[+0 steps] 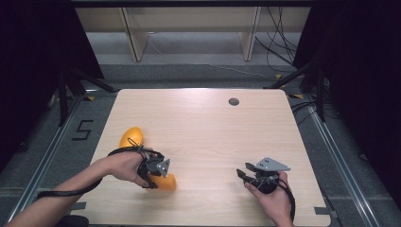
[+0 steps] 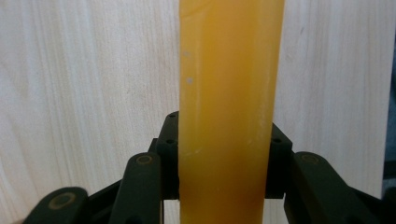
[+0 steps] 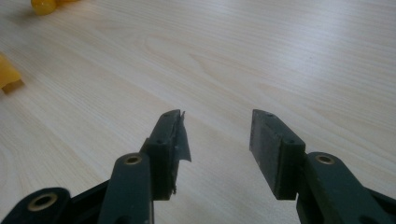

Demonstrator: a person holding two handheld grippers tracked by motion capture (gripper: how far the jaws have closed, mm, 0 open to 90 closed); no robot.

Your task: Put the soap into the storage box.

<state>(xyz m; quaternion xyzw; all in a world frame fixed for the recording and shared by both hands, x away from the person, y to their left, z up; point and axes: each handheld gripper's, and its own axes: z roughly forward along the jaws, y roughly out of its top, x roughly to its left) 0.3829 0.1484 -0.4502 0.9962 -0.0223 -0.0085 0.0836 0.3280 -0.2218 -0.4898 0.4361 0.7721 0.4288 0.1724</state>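
A long, curved yellow-orange banana [image 1: 132, 136] lies on the pale wooden table [image 1: 213, 132] at the front left. My left gripper [image 1: 160, 176] comes at it from the left and is shut on its near part. In the left gripper view the banana [image 2: 229, 93] runs straight up between the two black jaws, whose pads [image 2: 169, 154] press on both its sides. My right gripper [image 1: 241, 173] rests low over the table at the front right, pointing left. Its jaws [image 3: 217, 135] stand open with only bare wood between them. Bits of the banana [image 3: 7, 74] show at that view's far left.
A small round grey grommet [image 1: 233, 101] sits in the tabletop near the far edge. Beyond the table are pale shelf legs [image 1: 135, 38] and loose cables [image 1: 279, 52] on the floor. Dark stands flank both sides of the table.
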